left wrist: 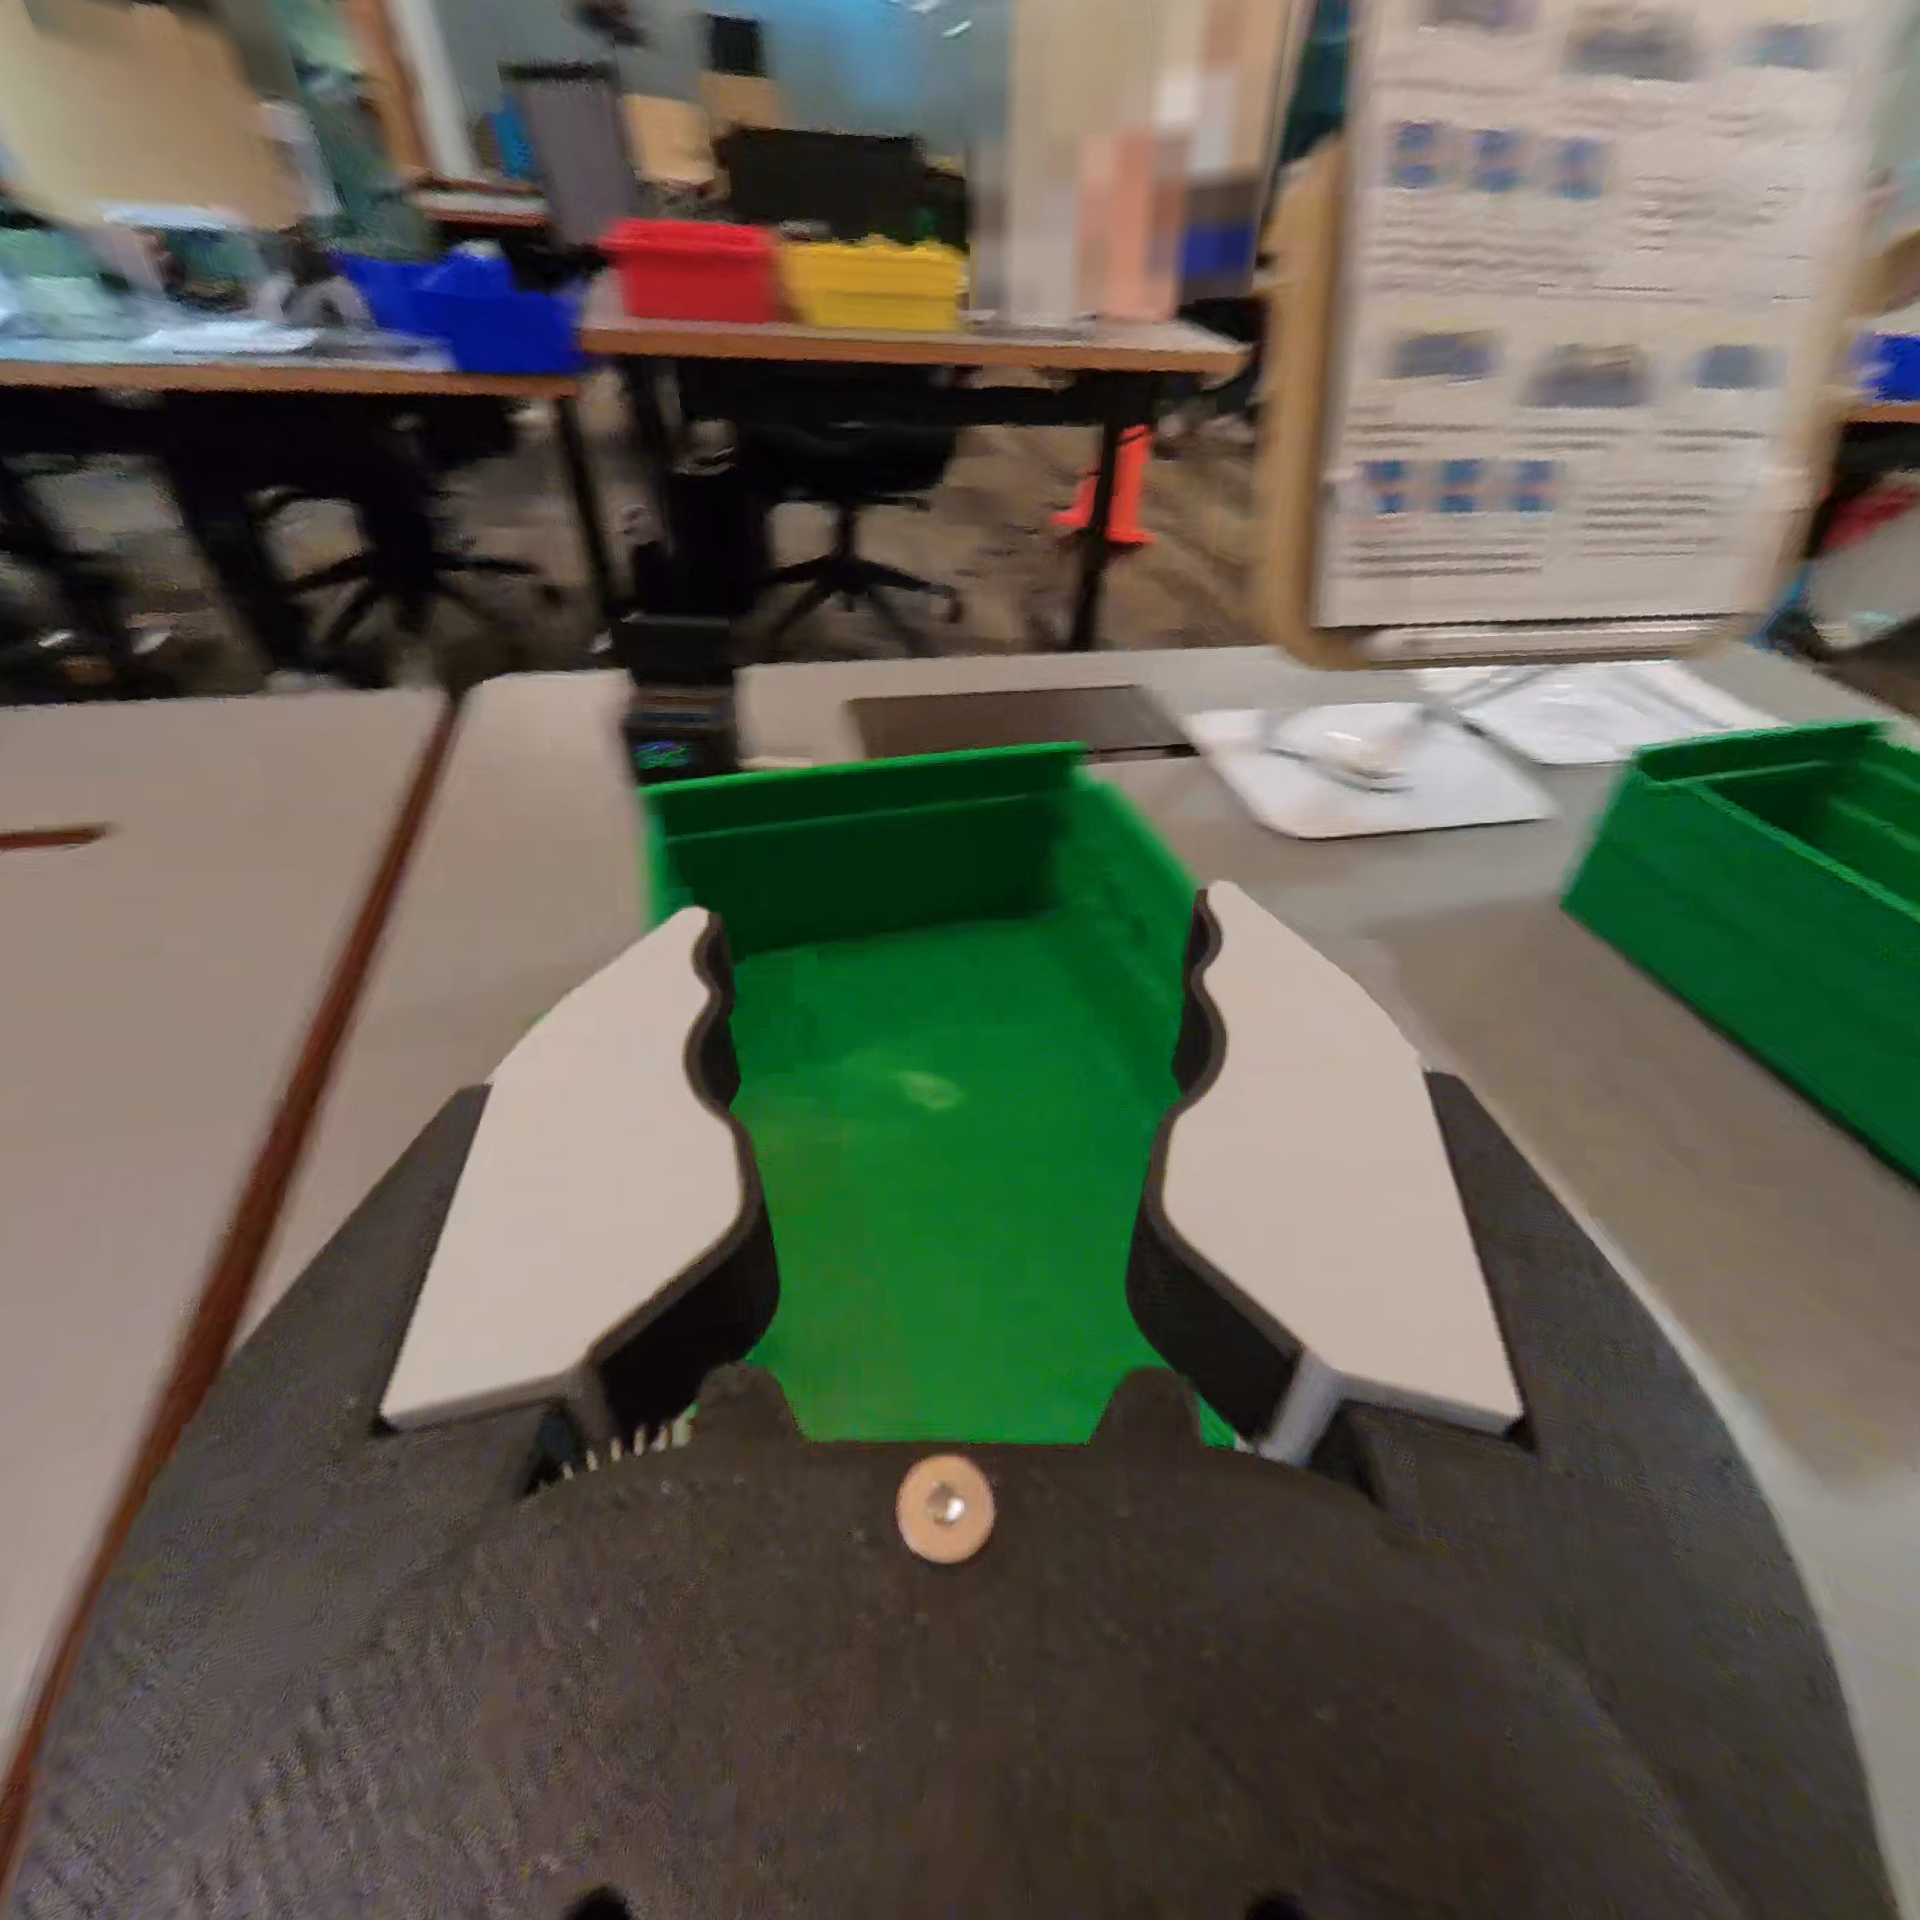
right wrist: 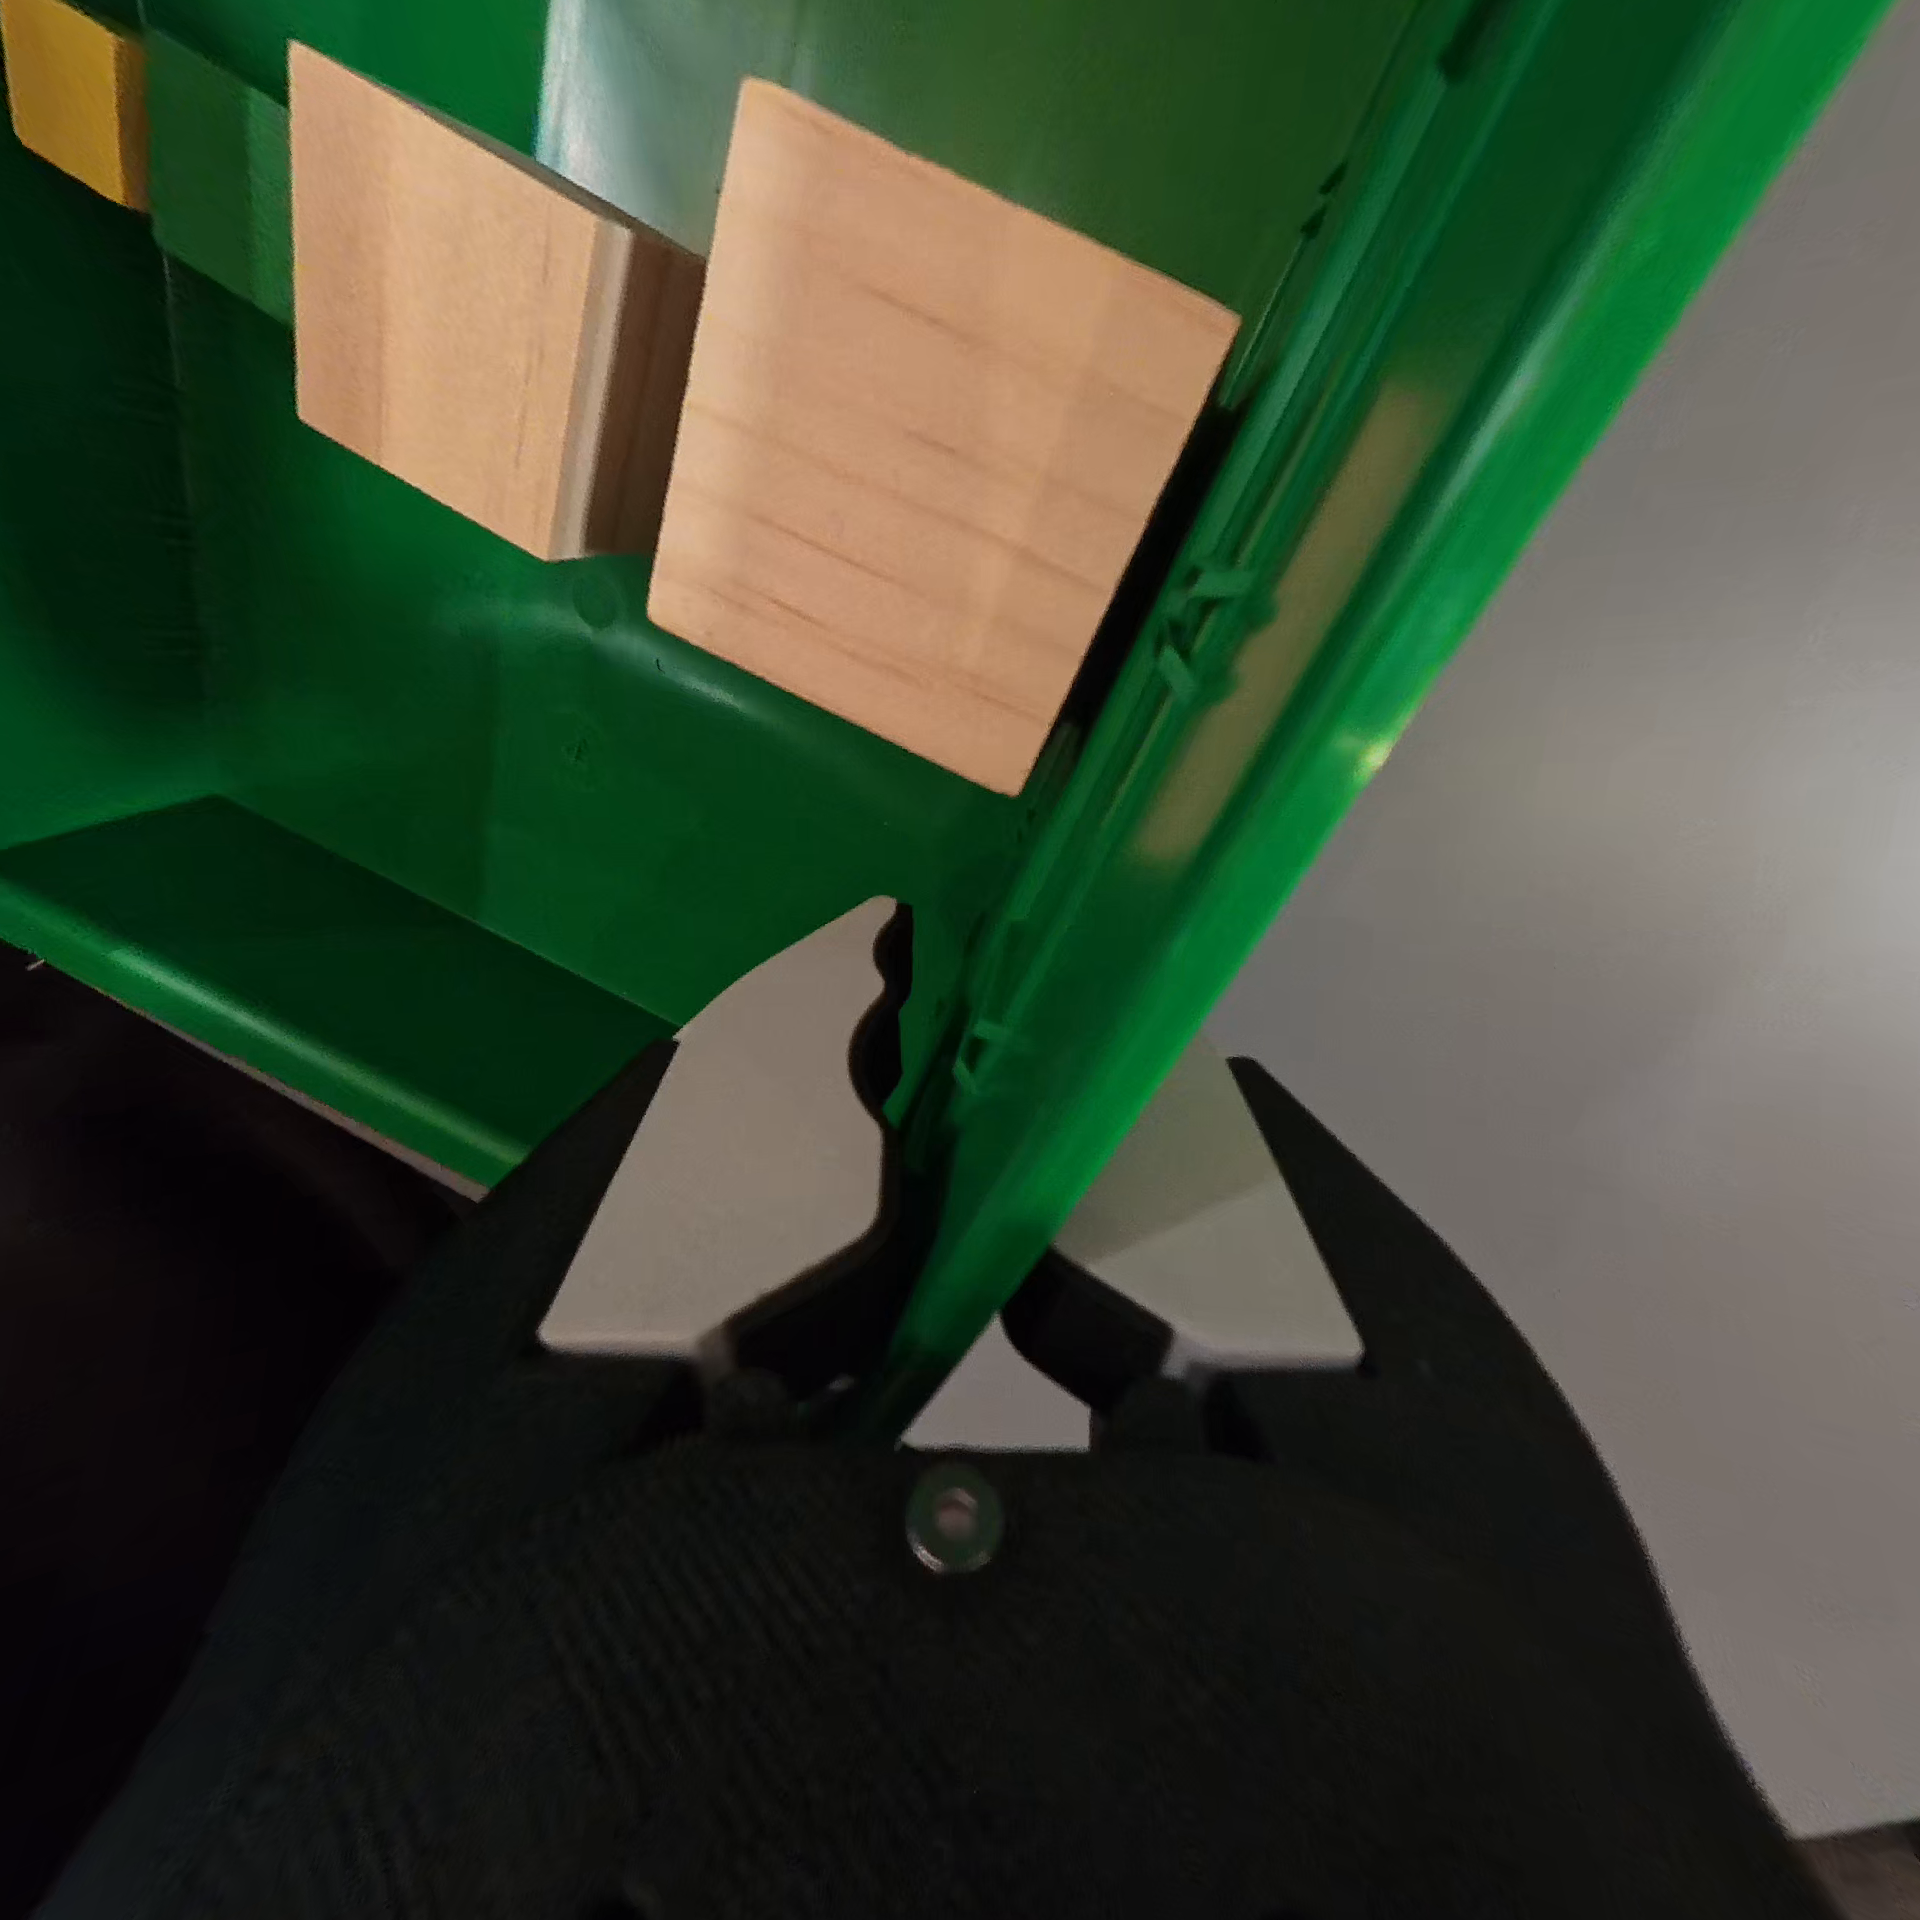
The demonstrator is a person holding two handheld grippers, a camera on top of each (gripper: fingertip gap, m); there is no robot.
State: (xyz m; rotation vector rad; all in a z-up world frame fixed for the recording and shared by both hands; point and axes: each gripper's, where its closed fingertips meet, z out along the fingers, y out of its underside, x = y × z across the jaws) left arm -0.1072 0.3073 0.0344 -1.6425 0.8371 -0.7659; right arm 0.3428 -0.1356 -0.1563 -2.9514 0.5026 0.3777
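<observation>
Green plastic fills the left wrist view: an empty rectangular green plastic bin (left wrist: 935, 1091) lies on the grey table (left wrist: 1558, 1143) under the left gripper (left wrist: 956, 935), whose jaws are spread and hold nothing, with a second green plastic bin (left wrist: 1766, 914) at 3 o'clock. In the right wrist view, the right gripper (right wrist: 914, 997) is clenched on the side wall of a green plastic bin (right wrist: 1195, 831); 2 pale square wooden blocks (right wrist: 925, 436) (right wrist: 436, 312) lie inside at 12 o'clock, a yellow block (right wrist: 73, 114) at 11 o'clock.
</observation>
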